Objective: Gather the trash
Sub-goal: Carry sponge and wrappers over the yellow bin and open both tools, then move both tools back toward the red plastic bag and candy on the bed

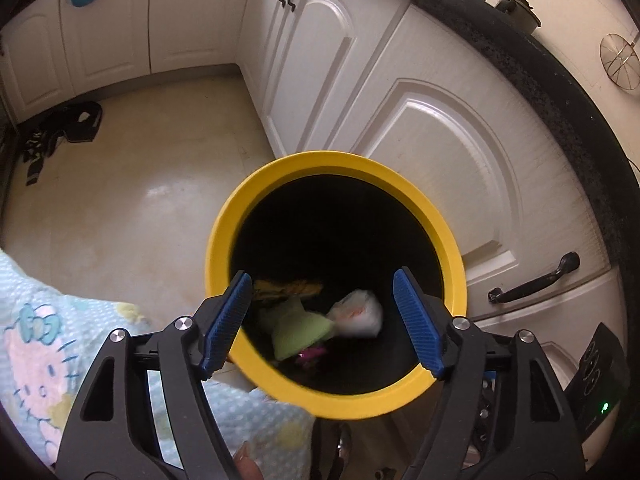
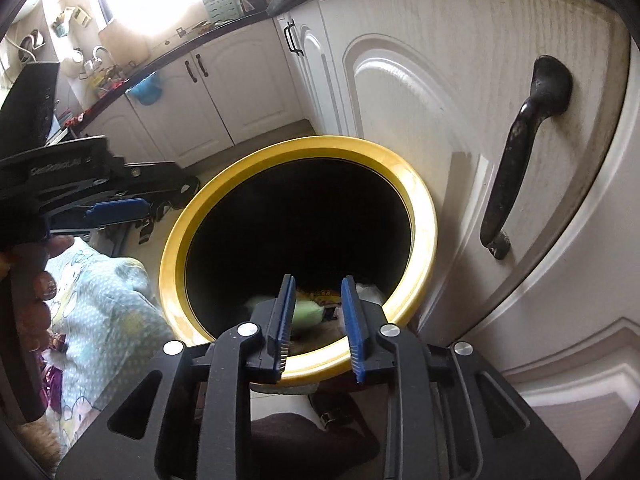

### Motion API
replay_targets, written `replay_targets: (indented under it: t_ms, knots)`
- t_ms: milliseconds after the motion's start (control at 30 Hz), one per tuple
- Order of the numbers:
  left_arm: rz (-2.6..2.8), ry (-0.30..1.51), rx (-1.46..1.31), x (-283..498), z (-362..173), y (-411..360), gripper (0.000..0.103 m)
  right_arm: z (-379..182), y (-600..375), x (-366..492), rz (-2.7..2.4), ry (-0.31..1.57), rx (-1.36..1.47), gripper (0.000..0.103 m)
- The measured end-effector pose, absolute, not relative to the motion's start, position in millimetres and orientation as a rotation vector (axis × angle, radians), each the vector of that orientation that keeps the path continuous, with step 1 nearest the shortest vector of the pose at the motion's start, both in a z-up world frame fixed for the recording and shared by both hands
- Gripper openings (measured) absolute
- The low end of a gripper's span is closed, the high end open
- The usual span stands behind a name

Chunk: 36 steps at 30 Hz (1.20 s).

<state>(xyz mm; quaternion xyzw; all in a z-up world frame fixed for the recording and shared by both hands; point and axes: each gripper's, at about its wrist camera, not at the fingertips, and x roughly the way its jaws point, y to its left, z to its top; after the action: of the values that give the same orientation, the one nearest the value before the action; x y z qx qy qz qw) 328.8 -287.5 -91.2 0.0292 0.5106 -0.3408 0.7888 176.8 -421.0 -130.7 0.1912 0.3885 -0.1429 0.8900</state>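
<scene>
Sitting at the bottom of the yellow-rimmed bin (image 1: 456, 248) are 3 or so scraps: a green wrapper (image 1: 298, 330), a white crumpled bag (image 1: 358, 312) and a yellow packet (image 1: 286, 289). The bin stands hard by the white cabinet door (image 1: 452, 140), handy for drops. Both tongs hang over its mouth holding nothing, the left gripper (image 1: 320, 320) spread wide, the right gripper (image 2: 318, 324) narrower but parted.

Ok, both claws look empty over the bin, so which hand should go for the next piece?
Probably left: the left claw is spread wide and borders open floor; the right claw is narrower, beside the cabinet door.
</scene>
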Motion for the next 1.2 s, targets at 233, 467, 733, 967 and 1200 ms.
replay_targets:
  t_ms: [233, 467, 733, 967, 1200]
  knots:
    - [-0.666, 1.045, 0.087, 318, -75, -255, 0.077, -118, -411, 169, -0.269, 0.771, 0.374, 0.04]
    - [-0.614, 0.981, 0.073, 305, -53, -219, 0.09, -94, -397, 161, -0.247, 0.711, 0.306, 0.057]
    - [-0.569, 0.919, 0.052, 285, -34, -189, 0.092, -73, -382, 154, -0.233, 0.654, 0.247, 0.072]
    - [-0.546, 0.873, 0.035, 263, -22, -166, 0.092, -60, -375, 147, -0.223, 0.629, 0.226, 0.074]
    - [-0.5, 0.837, 0.019, 244, -15, -137, 0.092, -48, -356, 144, -0.173, 0.606, 0.206, 0.078]
